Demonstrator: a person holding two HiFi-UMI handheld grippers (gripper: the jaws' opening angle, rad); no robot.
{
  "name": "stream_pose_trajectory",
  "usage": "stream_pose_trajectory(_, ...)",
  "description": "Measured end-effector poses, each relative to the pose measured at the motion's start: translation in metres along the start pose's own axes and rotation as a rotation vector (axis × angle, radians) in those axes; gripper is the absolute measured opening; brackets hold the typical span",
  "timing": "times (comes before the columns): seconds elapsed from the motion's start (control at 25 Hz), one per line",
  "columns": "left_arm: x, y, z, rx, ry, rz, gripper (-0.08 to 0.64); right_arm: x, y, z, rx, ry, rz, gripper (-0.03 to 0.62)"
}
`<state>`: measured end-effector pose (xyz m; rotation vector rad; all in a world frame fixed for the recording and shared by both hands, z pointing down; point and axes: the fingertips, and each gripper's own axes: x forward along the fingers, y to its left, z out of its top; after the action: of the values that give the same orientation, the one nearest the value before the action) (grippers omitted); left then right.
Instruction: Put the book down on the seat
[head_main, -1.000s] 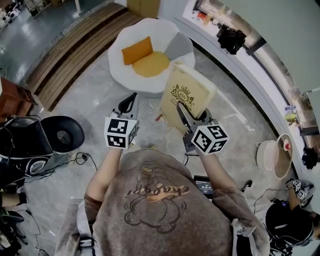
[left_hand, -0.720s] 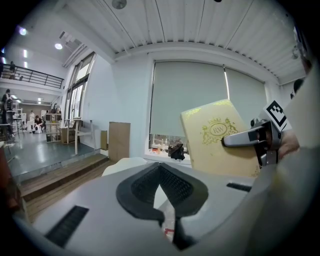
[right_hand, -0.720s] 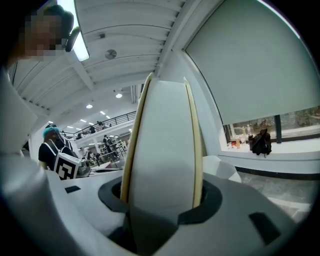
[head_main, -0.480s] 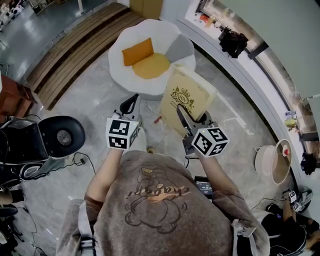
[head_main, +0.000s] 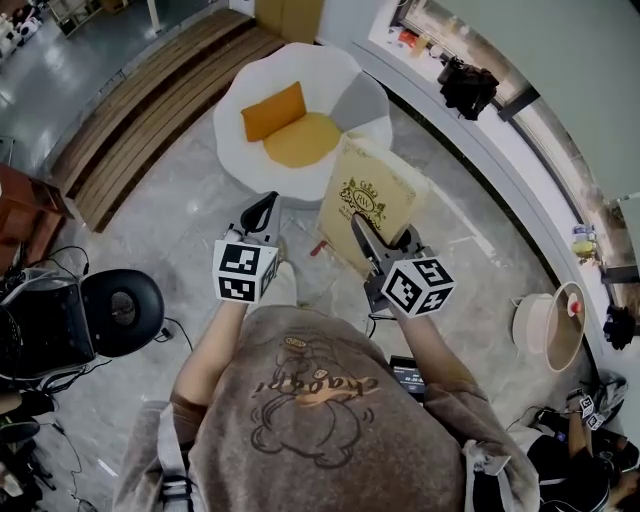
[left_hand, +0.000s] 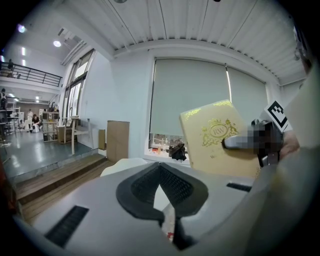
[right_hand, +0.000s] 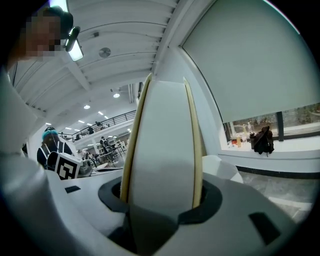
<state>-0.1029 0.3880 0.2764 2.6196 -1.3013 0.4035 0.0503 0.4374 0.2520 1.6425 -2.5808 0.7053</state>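
Note:
A cream book (head_main: 372, 200) with a gold crest stands upright in the air, with my right gripper (head_main: 362, 228) shut on its near edge. In the right gripper view its white page edge (right_hand: 162, 140) fills the gap between the jaws of the right gripper (right_hand: 161, 200). A white armchair (head_main: 345, 75) with a yellow seat (head_main: 302, 138) and an orange cushion (head_main: 272, 110) stands just beyond the book. My left gripper (head_main: 260, 212) hovers left of the book, shut on nothing. From the left gripper (left_hand: 161, 186) view the book (left_hand: 212, 142) shows at the right.
A black round stool (head_main: 122, 310) and dark gear with cables sit on the grey floor at the left. Wooden steps (head_main: 130, 110) lie beyond. A curved white ledge (head_main: 470, 135) with a black bag (head_main: 465, 82) runs along the right, and a round white basket (head_main: 545, 322) stands below it.
Both grippers and the book have sunk a little, and the armchair sits slightly closer in the head view. The grip on the book is unchanged.

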Motion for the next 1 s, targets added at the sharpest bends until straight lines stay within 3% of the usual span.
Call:
stream_pose_trajectory(0.32,0.023,0.004,0.0,0.003,0.003,-0.001,0.003,0.017,-0.013,-0.001,0.003,0.008,0.025,0.232)
stream_pose_trajectory(0.64,0.086,0.052,0.037,0.003,0.035,-0.03,0.004,0.085,-0.037,0.04,0.023,0.027,0.01,0.232)
stream_pose_trajectory(1.0,0.128,0.089,0.054,0.0,0.06,-0.061,0.003,0.135,-0.048,0.064,0.037,0.034,-0.009,0.232)
